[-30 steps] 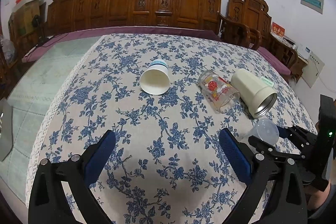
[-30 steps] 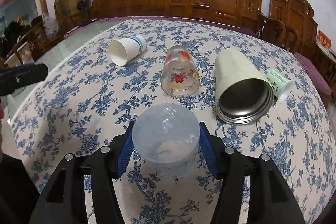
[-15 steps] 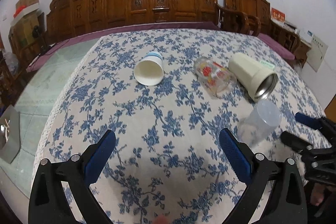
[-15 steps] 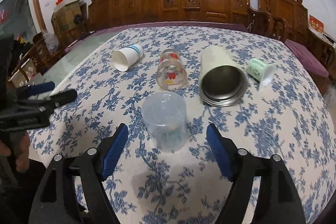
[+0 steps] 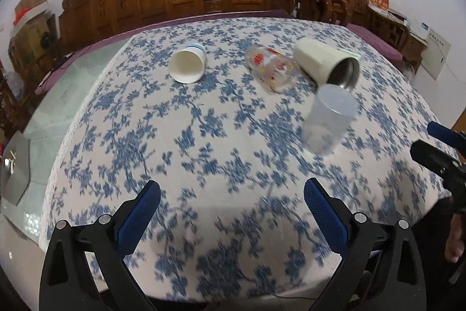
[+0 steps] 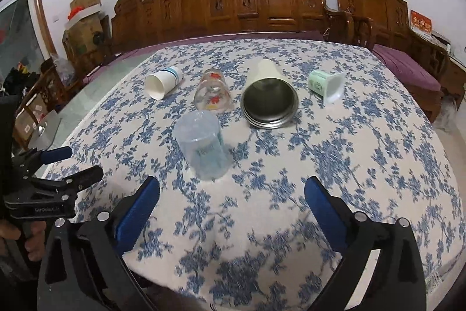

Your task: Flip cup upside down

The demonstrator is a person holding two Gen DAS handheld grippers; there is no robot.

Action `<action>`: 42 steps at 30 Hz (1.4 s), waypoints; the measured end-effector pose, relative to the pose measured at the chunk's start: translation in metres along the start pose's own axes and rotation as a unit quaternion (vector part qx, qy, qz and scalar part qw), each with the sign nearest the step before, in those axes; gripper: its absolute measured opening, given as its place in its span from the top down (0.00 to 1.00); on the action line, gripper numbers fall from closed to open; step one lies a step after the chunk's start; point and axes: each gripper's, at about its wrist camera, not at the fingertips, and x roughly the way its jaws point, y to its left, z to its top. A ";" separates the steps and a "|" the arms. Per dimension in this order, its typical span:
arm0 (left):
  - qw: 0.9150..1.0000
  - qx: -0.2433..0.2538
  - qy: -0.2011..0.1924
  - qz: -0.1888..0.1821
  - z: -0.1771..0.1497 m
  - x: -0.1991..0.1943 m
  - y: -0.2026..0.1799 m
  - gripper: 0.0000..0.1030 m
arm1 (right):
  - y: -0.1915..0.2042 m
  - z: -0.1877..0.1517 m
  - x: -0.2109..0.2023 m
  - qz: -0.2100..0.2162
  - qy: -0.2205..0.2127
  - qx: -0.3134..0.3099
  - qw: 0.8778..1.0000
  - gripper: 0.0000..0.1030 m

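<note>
Clear plastic cup [image 6: 204,145] is standing mouth-down on the tablecloth [image 6: 349,153], closed base up, just in front of the glass [image 6: 214,95] and the steel-lined mug [image 6: 269,98]. So that cup looks flipped; you're at the release/retreat step, I'd say.

Your right gripper [image 6: 232,204] is wide open, nothing between the pads, cup near but clear of the fingers. Your left gripper [image 5: 232,204] is also wide open and empty, over bare cloth, well apart from the cup [image 5: 329,118].

The paper cup [image 6: 163,82], glass, mug and small green-labelled cup [image 6: 327,85] lie on their sides further back.

If more cups count, the next one calls for:
- approach side-on, jaws straddling the wall
- close, lift clear, roll the wrist until the mouth faces down
- set it flat before opening

Glass is probably the slippiest; it also sits close beside the mug, so mind the clearance.
</note>
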 end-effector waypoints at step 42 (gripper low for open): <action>0.980 -0.020 -0.194 0.031 -0.006 -0.195 -0.039 0.08 | 0.026 -0.003 -0.209 -0.032 -0.207 -0.008 0.978 0.03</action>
